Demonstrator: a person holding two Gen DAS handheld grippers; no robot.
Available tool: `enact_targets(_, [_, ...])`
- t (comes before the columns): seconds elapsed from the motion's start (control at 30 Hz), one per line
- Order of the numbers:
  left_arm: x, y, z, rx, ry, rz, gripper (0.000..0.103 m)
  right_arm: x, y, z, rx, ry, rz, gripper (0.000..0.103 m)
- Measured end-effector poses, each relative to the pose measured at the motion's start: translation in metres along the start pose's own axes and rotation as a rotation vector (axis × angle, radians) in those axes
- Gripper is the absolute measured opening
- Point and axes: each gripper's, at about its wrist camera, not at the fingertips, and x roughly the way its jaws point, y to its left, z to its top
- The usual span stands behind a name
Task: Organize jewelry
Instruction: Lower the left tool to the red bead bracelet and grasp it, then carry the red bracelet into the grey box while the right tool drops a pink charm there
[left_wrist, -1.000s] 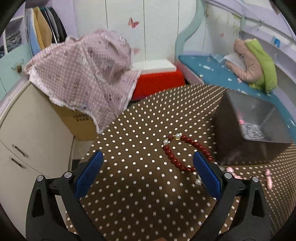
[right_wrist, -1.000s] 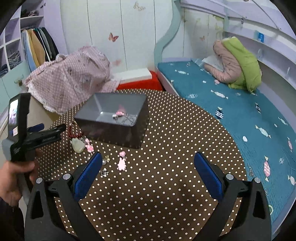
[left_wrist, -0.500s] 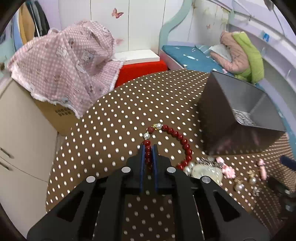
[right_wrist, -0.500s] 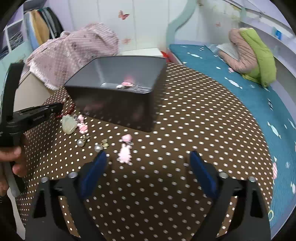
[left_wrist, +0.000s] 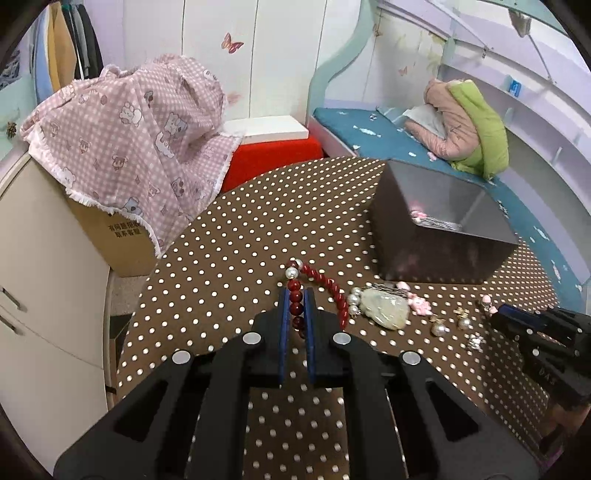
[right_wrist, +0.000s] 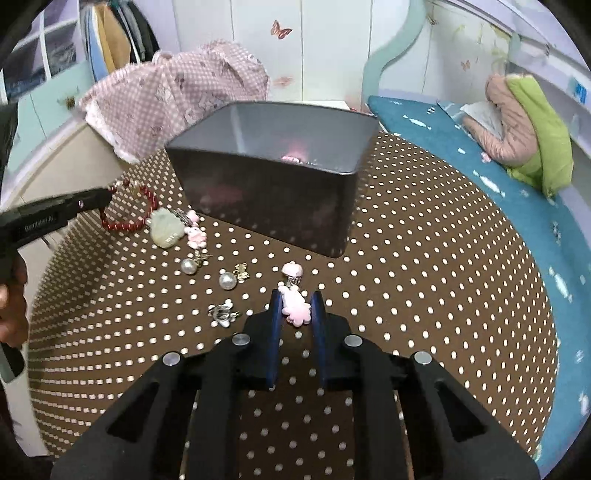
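right hand-held gripper (right_wrist: 295, 301) straddling pink charm (right_wrist: 294, 308)

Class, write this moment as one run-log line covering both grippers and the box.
left gripper: shut on red bead bracelet | right gripper: jaws flanking pink charm, grip unclear | grey box: some jewelry inside

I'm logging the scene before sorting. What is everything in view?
red bead bracelet: 1, red with white pearls, on table, partly between left tool fingers
pale green pendant: 1, beside bracelet
pink charm: 1, between right tool fingers
pearl earrings: 2, white, mid-table
grey box: 1, on table, pink item inside
table: 1, brown with white dots
checked cloth: 1, pink, left
left tool: 1, shut on bracelet
right tool: 1, around charm, gaps visible
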Motion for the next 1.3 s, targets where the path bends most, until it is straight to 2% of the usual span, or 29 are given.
enact_targets(0.17, [-0.032,-0.010,-0.001,0.022,-0.043,-0.029,0.008,-0.024,-0.006,0.002,0.014,-0.035,0.029,0.014])
enact_targets(0.47, [-0.086,-0.027,0.014,0.056,-0.144,-0.071,0.008,-0.074,-0.001,0.031,-0.012,-0.151,0.054,0.014])
enact_targets(0.7, [-0.125,-0.047,0.037,0.111,-0.243,-0.094,0.008,-0.113,-0.002,0.064,-0.066,-0.262,0.036,0.014])
enact_targets(0.87, [-0.147,-0.059,0.066,0.128,-0.317,-0.129,0.008,-0.127,-0.003,0.091,-0.094,-0.326,0.029,0.014])
enact_targets(1.07, [-0.152,-0.070,0.099,0.127,-0.355,-0.177,0.008,-0.120,-0.007,0.114,-0.105,-0.326,0.044,0.014])
enact_targets(1.3, [-0.131,-0.088,0.130,0.135,-0.329,-0.221,0.008,-0.089,-0.008,0.128,-0.093,-0.254,0.091,0.014])
